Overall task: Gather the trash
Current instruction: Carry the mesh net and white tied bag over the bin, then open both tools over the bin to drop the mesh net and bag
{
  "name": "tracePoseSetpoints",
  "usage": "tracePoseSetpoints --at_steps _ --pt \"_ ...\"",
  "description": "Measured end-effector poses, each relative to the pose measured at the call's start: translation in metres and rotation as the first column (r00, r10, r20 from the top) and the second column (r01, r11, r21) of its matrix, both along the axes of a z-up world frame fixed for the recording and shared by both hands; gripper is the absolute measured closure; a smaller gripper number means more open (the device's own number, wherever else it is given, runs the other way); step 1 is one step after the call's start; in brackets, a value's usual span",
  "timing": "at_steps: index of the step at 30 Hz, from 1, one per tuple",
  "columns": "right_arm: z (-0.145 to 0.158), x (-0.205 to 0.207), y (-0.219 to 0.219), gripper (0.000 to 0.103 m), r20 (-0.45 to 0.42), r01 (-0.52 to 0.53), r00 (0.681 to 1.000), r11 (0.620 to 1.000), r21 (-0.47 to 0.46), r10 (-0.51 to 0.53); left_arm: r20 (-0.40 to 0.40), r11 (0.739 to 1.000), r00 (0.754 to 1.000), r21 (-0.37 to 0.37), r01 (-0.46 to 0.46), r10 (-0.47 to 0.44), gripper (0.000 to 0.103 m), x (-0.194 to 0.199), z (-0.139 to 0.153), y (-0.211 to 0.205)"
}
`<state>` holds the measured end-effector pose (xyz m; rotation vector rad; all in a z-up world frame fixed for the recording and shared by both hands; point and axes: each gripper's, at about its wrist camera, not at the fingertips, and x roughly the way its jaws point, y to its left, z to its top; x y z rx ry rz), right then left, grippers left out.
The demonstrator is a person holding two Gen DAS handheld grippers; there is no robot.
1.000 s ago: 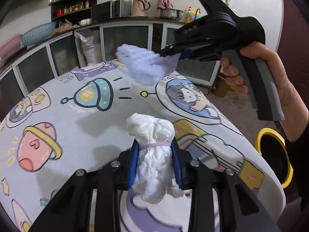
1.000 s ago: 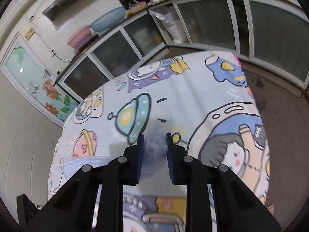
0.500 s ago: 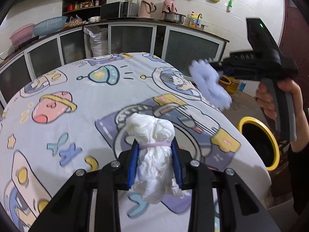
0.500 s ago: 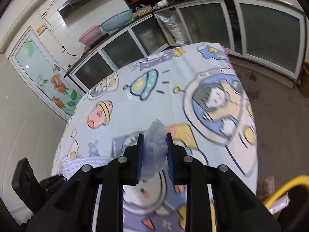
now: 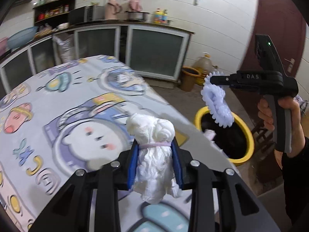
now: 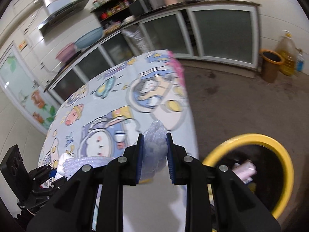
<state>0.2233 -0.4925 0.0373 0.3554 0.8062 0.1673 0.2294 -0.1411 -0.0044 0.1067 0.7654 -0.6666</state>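
Left wrist view: your left gripper [image 5: 155, 162] pinches a white wad [image 5: 154, 154] at lower centre; your right gripper [image 5: 209, 81] clamps foam wrap [image 5: 217, 104] over the yellow bin [image 5: 249, 135], right. Both drops remain.

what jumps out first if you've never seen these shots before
A crumpled white tissue wad sits clamped in the left gripper over the cartoon tablecloth. To its right, the right gripper holds pale lilac foam wrap above a yellow-rimmed bin.
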Motion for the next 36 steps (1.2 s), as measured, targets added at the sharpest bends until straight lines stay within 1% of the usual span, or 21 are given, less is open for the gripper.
tracePoseSetpoints --at_steps 3,6,8,11,13,18,22,25,32,36 --pt "0.001 -0.024 -0.036 0.081 0.008 0.080 0.997 0.996 -0.032 -0.080 -0.001 0.999 0.999 -0.011 0.052 -0.052 0.073 -0.005 0.002 -0.031" --pt "-0.001 -0.040 -0.061 0.081 0.009 0.132 0.991 0.991 -0.035 -0.132 0.019 0.995 0.995 -0.003 0.097 -0.097 0.073 -0.012 0.006 -0.061" --pt "-0.004 -0.051 -0.081 0.081 0.011 0.193 0.981 0.980 -0.051 -0.193 0.022 0.991 0.991 -0.001 0.131 -0.131 0.073 -0.016 0.008 -0.082" --pt "-0.013 -0.064 -0.106 0.081 0.003 0.255 0.967 0.965 -0.055 -0.255 0.033 0.985 0.985 0.009 0.170 -0.171 0.073 -0.020 0.011 -0.109" --pt "-0.018 -0.070 -0.114 0.081 0.001 0.288 0.957 0.953 -0.088 -0.289 0.041 0.978 0.977 0.020 0.206 -0.207 0.073 -0.023 0.012 -0.132" --pt "-0.032 -0.083 -0.135 0.081 0.001 0.355 0.933 0.922 -0.158 -0.359 0.030 0.962 0.962 0.036 0.272 -0.273 0.073 -0.025 0.004 -0.177" --pt "-0.043 -0.084 -0.143 0.081 0.001 0.382 0.921 0.903 -0.197 -0.390 0.012 0.953 0.954 0.046 0.298 -0.299 0.073 -0.024 -0.007 -0.206" --pt "-0.054 -0.081 -0.146 0.081 -0.001 0.395 0.912 0.880 -0.264 -0.410 -0.007 0.951 0.953 0.064 0.302 -0.302 0.073 -0.020 -0.019 -0.224" --pt "-0.080 -0.071 -0.148 0.080 -0.045 0.381 0.911 0.879 -0.288 -0.410 -0.061 0.949 0.951 0.072 0.306 -0.302 0.073 -0.011 -0.043 -0.256" --pt "-0.089 -0.066 -0.148 0.080 -0.058 0.380 0.909 0.877 -0.294 -0.413 -0.083 0.952 0.952 0.061 0.298 -0.293 0.073 -0.010 -0.050 -0.262"
